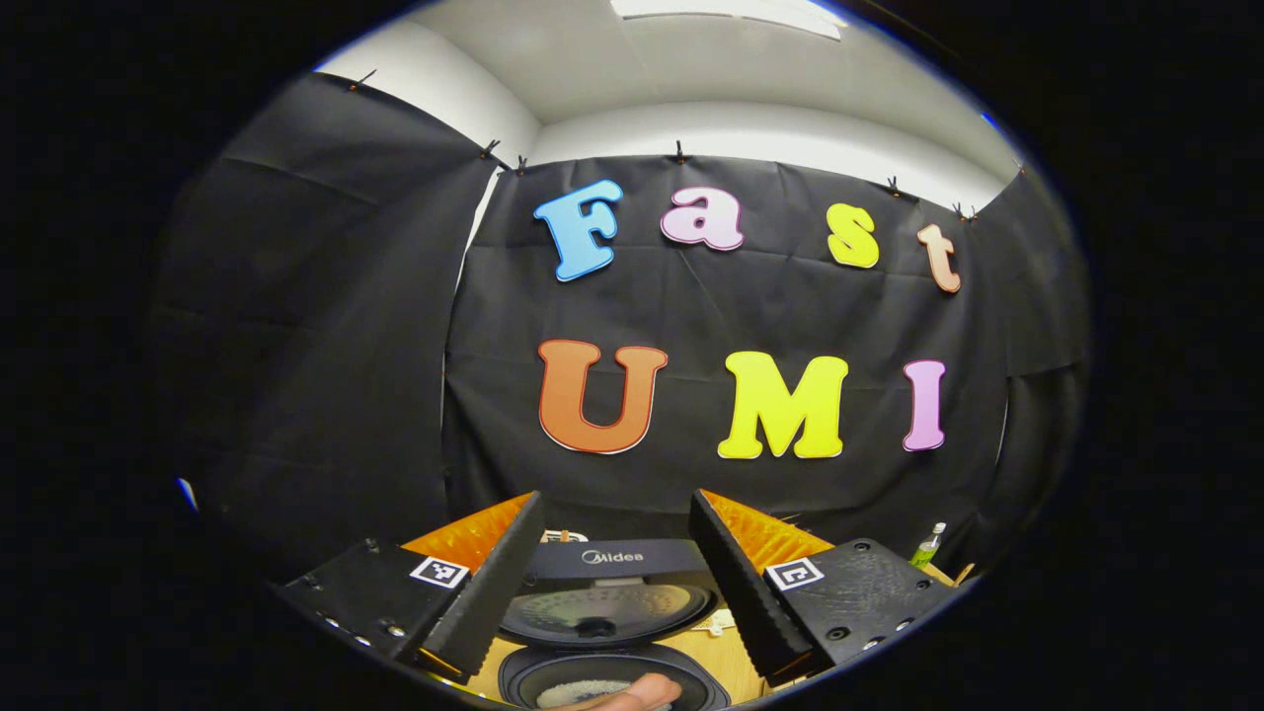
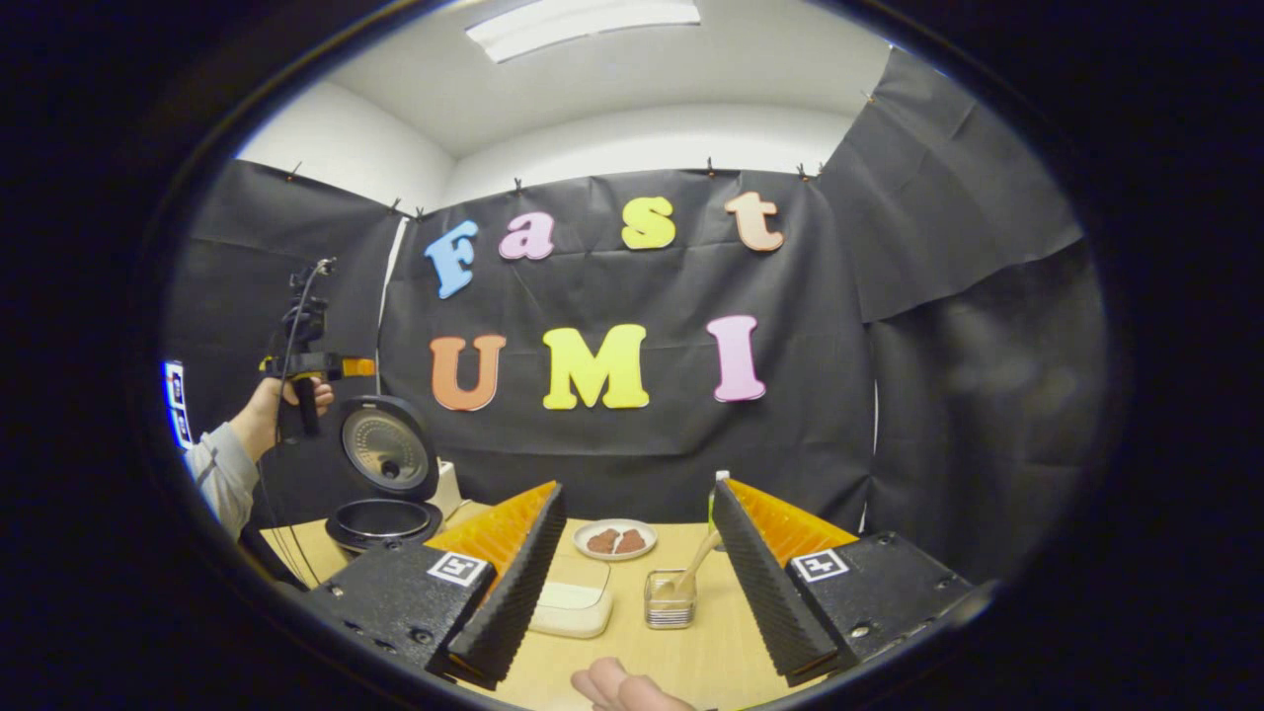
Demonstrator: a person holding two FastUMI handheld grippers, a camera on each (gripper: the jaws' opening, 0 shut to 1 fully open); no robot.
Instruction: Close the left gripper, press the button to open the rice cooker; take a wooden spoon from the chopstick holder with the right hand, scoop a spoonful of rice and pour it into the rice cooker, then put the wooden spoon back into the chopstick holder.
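In the right gripper view, at the left edge of the frame, a person's hand (image 2: 281,400) holds the left gripper (image 2: 308,363) raised above the rice cooker (image 2: 383,489); from here I cannot tell how its jaws stand. The cooker's lid (image 2: 388,446) stands up and the pot gapes, so the button press looks done.

Moving toward the centre, the right gripper (image 2: 637,573) fills the bottom of the frame with its jaws wide apart and nothing between them. Between them, farther off on the wooden table (image 2: 681,662), sit a pale flat container (image 2: 571,607), a small plate (image 2: 614,539) with brown pieces, and the chopstick holder (image 2: 671,599) with the wooden spoon (image 2: 693,568) leaning in it, untouched.

In the left gripper view the left gripper's jaws are spread wide, empty, with the open cooker low in the centre; something white lies in the pot, too little visible to name.

Still to come, by my reading: taking the spoon, scooping, pouring, returning it.
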